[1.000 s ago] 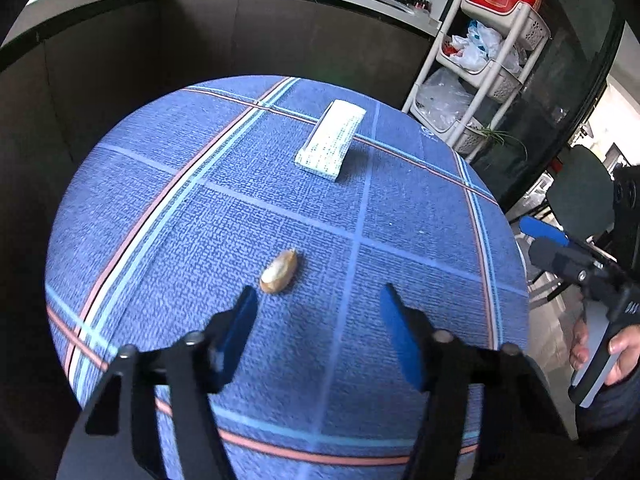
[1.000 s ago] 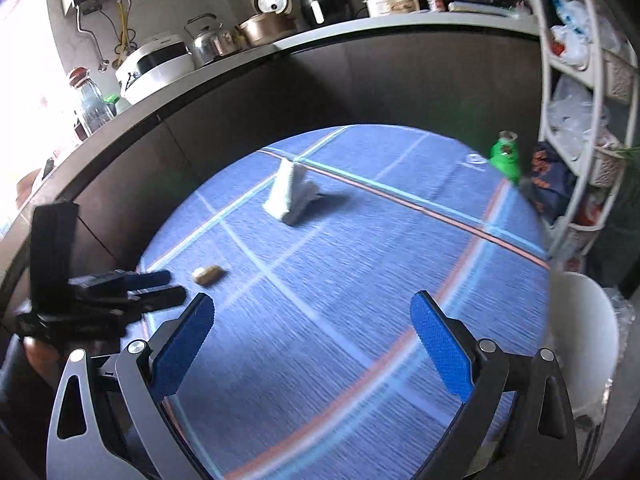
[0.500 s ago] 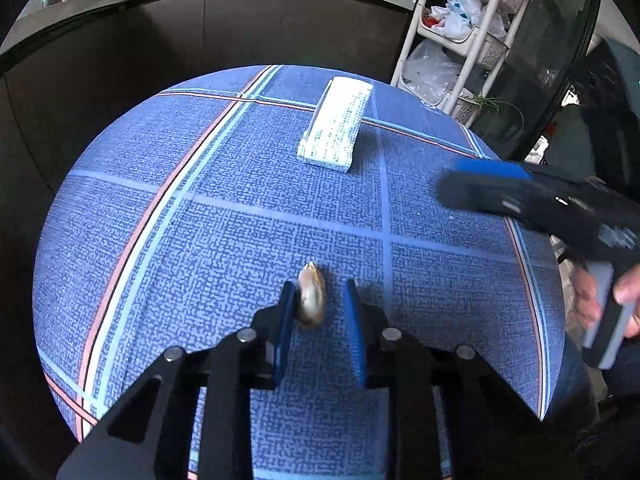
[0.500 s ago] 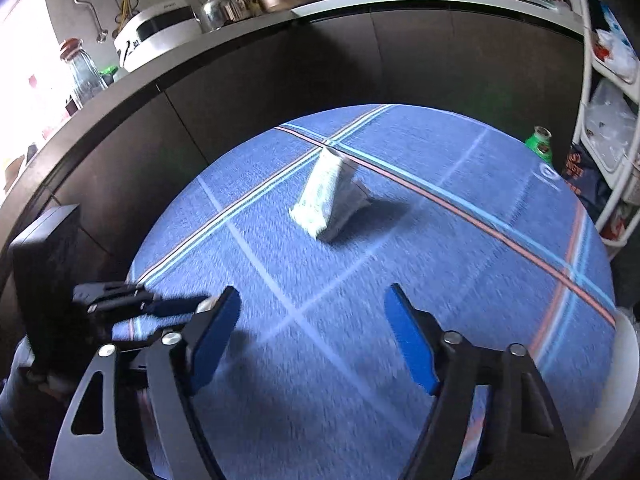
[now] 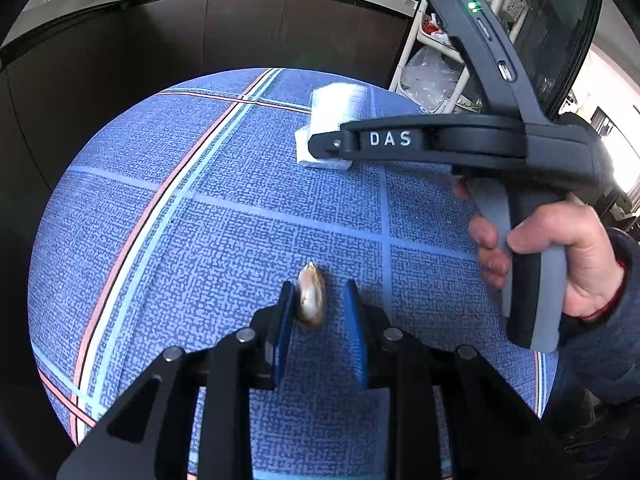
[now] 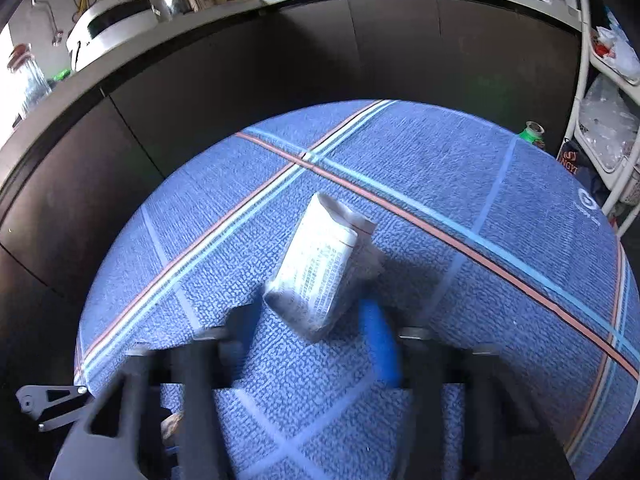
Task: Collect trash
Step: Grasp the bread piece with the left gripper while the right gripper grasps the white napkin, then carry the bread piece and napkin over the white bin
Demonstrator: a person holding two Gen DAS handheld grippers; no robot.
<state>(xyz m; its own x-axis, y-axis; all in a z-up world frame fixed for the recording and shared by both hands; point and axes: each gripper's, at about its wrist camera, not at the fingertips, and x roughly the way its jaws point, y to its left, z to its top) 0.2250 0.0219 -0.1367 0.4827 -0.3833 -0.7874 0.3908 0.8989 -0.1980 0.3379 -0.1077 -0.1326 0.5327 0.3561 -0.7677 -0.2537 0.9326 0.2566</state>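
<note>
Blue woven cloth with pink and pale stripes covers the round surface (image 5: 168,240), and 2 pieces of trash lie on it: 1 small tan shell-like scrap (image 5: 311,301) and 1 white folded printed paper packet (image 6: 320,268). Take the stripe crossing (image 6: 306,156) as your landmark: the packet lies just on your side of it, and the scrap lies well further toward you, near the surface's edge.

Your left gripper (image 5: 318,322) is closing with the scrap between its 2 blue pads. The left pad touches the scrap; the right pad stands apart from it, so nothing is clamped yet. Your right gripper (image 6: 316,332) is also closing, its fingers blurred by motion, with the packet's near end between them. Whether the pads already press on the paper, you cannot tell from this blur.

Risks, as a judgement: the scrap is smooth and rounded, so a one-sided push from the left pad may roll or squirt it forward out of the closing gap. The pads sit low on the cloth, so they may pinch fabric and drag it, shifting both items. The packet is light and partly unfolded; catching only its corner could let it pivot or slip free when lifted. Your 2 grippers work close together, so a hasty lift could knock one against the other.
</note>
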